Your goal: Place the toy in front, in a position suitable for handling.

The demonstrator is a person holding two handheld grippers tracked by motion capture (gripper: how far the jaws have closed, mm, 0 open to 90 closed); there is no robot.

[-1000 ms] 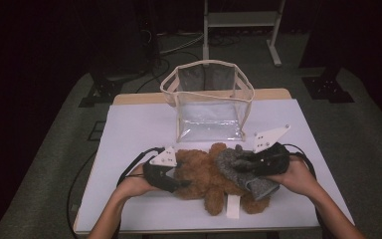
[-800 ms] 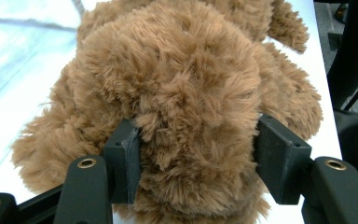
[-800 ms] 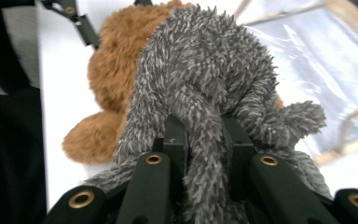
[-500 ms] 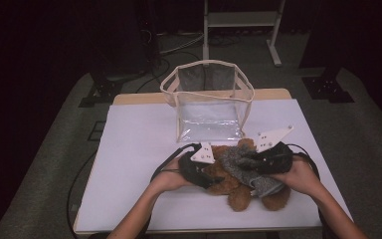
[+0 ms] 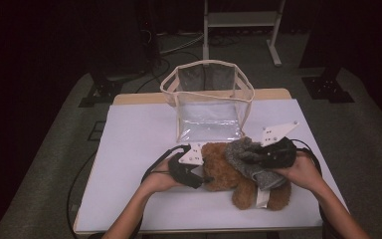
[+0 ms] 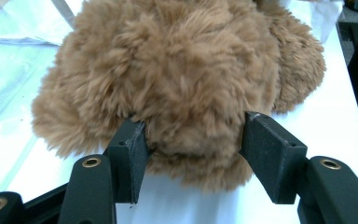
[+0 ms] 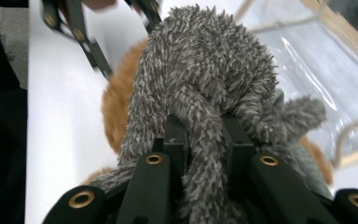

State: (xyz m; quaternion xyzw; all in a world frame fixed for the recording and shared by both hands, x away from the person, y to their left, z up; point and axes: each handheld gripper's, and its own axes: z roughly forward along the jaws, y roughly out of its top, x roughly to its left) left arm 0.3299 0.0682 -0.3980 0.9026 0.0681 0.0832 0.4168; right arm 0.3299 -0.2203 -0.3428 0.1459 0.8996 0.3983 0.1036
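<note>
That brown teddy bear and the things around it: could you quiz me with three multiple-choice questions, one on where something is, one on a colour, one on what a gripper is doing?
1. Where does the clear bag stand relative to the teddy bear?
A. Behind it, farther from the person
B. Under it
C. On the floor

2. What colour is the fuzzy garment on the bear?
A. Red
B. Grey
C. Yellow

3. What is the right gripper doing?
A. Hanging open above the table
B. Lying on the table, let go
C. Clamped on the grey garment

Answers:
1 A: the clear bag stands upright on the table, beyond the teddy bear.
2 B: the fuzzy garment is grey.
3 C: the right gripper has its jaws pinched on a fold of the grey fabric.
</note>
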